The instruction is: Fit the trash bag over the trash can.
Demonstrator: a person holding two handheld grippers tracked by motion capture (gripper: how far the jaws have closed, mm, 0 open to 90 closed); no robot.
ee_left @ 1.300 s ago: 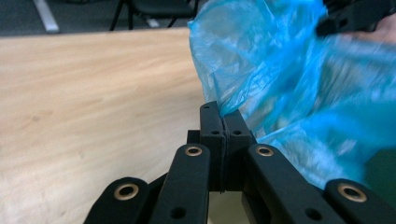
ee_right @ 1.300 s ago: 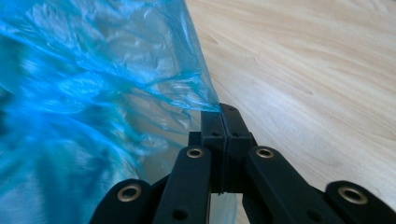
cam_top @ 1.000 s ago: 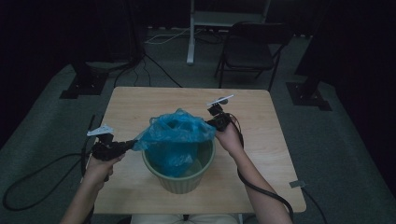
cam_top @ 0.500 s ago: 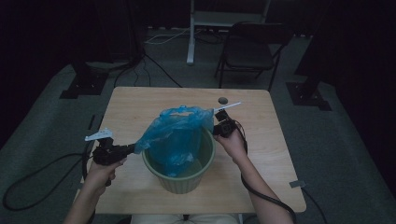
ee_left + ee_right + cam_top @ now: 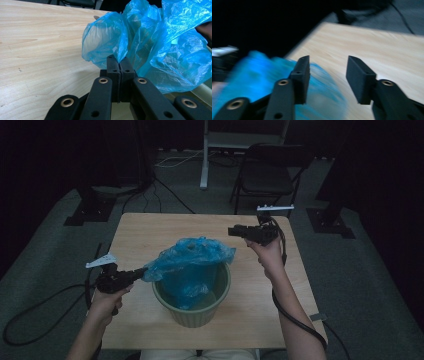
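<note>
A light wooden table (image 5: 150, 227) stands on grey carpet (image 5: 45, 235) in a dim room. Behind its far edge a black folding chair (image 5: 267, 175) sits empty beside a pale metal stand (image 5: 206, 155) — black cables (image 5: 165, 190) snake across the floor near both.

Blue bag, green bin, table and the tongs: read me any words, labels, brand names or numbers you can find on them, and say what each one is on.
None: no readable text stands on the blue bag, the green bin, the table, the left tongs or the right tongs.
</note>
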